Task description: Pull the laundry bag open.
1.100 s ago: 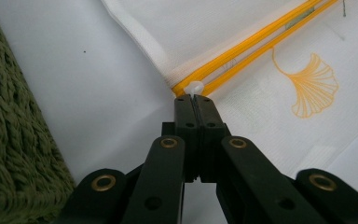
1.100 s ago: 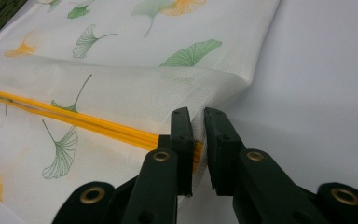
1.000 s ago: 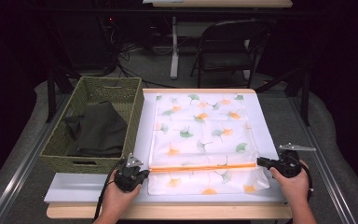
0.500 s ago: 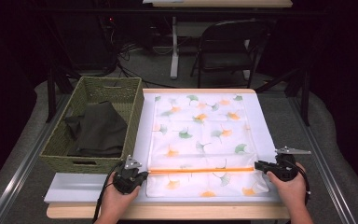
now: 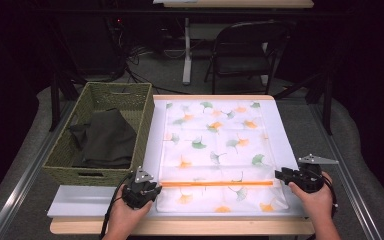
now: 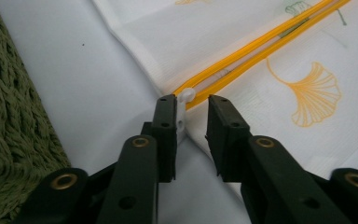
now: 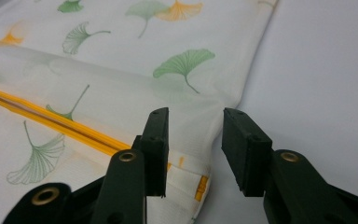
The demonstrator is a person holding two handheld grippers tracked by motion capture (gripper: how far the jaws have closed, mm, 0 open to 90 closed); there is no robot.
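White mesh zip bag with ginkgo print [image 5: 215,150] zipped, both grippers [image 6: 189,105] [image 7: 193,135] just opening, releasing orange zipper [image 5: 216,183] ends; next, retreat from bag.

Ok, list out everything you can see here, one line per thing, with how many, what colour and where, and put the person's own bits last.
White mesh zip bag with green and orange leaf print: one, lies flat on the white board.
Orange zipper: one, runs across the bag's near end.
White zipper pull: one, at the zipper's left end, between the left jaws.
Green woven basket: one, left of the bag.
Dark folded cloth: one, inside the basket.
White board: one, on the wooden table.
Black folding chair: one, on the floor beyond the table.
Left tool: black, jaws apart at the zipper's left end, just been opening.
Right tool: black, jaws apart at the bag's right edge, just been opening.
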